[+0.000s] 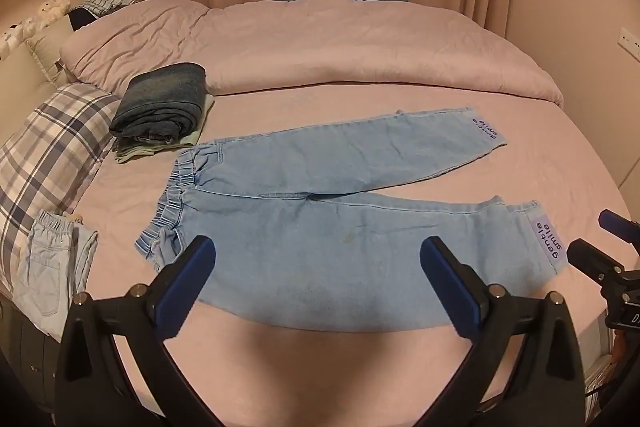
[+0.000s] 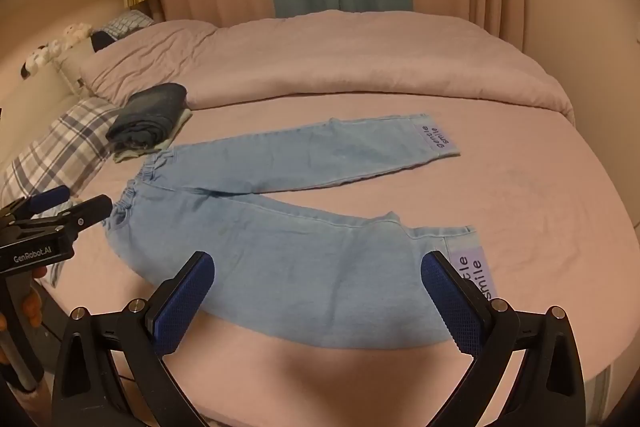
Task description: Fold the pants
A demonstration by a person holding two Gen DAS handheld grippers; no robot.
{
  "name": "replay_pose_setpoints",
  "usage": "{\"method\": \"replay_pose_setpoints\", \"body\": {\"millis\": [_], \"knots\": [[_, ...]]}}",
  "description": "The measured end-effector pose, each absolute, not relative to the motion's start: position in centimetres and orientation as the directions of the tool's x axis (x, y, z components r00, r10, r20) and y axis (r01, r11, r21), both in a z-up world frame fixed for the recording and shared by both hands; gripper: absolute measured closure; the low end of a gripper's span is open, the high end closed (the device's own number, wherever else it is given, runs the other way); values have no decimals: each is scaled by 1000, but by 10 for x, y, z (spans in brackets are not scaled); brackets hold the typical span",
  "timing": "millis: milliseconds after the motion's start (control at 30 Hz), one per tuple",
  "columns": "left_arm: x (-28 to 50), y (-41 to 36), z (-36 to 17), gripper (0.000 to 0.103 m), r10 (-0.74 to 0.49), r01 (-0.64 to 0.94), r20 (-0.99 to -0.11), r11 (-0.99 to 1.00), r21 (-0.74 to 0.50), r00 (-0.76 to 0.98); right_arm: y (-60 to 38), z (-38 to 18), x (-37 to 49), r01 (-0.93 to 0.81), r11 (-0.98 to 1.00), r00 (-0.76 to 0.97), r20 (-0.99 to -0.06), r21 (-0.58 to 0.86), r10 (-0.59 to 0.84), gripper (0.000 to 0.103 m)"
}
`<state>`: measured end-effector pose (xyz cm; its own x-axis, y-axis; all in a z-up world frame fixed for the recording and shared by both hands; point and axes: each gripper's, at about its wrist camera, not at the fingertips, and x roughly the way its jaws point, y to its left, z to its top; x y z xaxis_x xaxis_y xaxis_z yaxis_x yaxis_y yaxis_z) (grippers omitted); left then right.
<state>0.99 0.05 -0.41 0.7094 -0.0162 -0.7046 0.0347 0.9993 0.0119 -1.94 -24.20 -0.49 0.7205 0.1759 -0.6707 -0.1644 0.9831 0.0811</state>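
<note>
Light blue denim pants lie flat and spread on the pink bed, elastic waistband at the left, both legs running right with purple "gentle smile" cuff labels. They also show in the right wrist view. My left gripper is open and empty, hovering above the near leg close to the waistband side; it also shows in the right wrist view. My right gripper is open and empty above the near leg, its right finger next to the cuff label; it appears at the right edge of the left wrist view.
A stack of folded dark jeans sits by the waistband at the back left. A plaid pillow and another light denim garment lie at the left edge. A rumpled pink duvet covers the far half of the bed.
</note>
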Motion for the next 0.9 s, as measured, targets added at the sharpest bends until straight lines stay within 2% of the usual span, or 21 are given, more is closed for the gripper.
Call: {"method": "replay_pose_setpoints", "body": {"millis": [400, 900], "knots": [[0, -2, 2, 0, -37, 36, -674, 999, -16, 737, -241, -5, -21, -169, 981, 722, -666, 95, 189, 0], [1, -1, 0, 0, -27, 40, -703, 999, 2, 710, -236, -10, -17, -165, 983, 724, -668, 78, 175, 0]]}}
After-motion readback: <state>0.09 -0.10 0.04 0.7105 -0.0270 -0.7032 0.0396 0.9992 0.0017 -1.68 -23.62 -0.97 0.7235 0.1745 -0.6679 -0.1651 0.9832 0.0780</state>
